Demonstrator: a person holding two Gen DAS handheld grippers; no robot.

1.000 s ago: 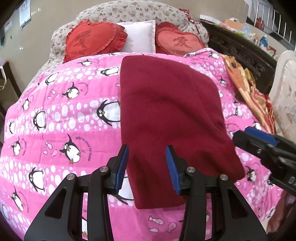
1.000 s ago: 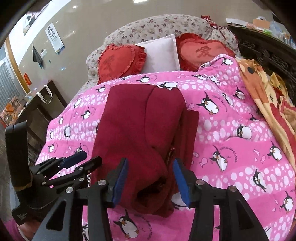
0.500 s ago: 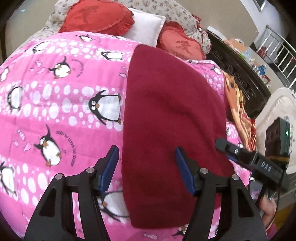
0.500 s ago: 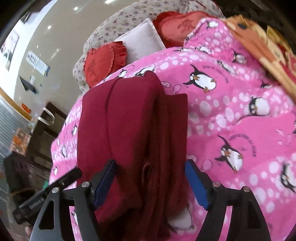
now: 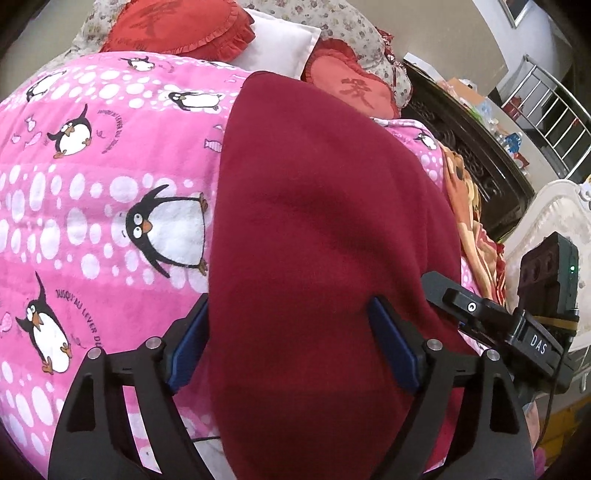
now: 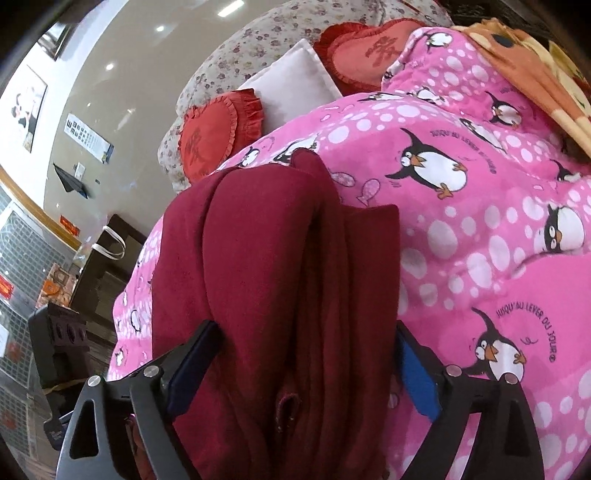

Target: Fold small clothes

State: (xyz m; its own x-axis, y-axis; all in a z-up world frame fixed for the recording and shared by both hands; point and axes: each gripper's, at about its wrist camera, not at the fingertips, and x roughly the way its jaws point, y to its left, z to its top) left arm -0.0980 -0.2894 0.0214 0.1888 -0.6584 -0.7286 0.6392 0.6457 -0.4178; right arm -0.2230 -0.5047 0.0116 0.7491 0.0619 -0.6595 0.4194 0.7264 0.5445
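A dark red folded garment (image 5: 325,206) lies lengthwise on the pink penguin quilt (image 5: 92,192). My left gripper (image 5: 289,301) is low over its near end with the jaws still opening. The cloth's left part lies between the blue pads (image 5: 186,350), which do not press on it. In the right wrist view the same garment (image 6: 266,258) shows its bunched layered side. My right gripper (image 6: 306,326) straddles that side, jaws opening, pads (image 6: 419,376) clear of the cloth. The right gripper's body (image 5: 532,332) shows at the garment's right edge.
Two red heart cushions (image 5: 177,26) and a white pillow (image 5: 280,40) lie at the bed's head. An orange patterned blanket (image 6: 535,70) lies along the quilt's right side, with dark carved wooden furniture (image 5: 465,147) behind. A dark side table (image 6: 107,266) stands left of the bed.
Both grippers have come down and closer to the garment's near end and rolled somewhat. Their jaws have spread wide and now straddle the cloth.
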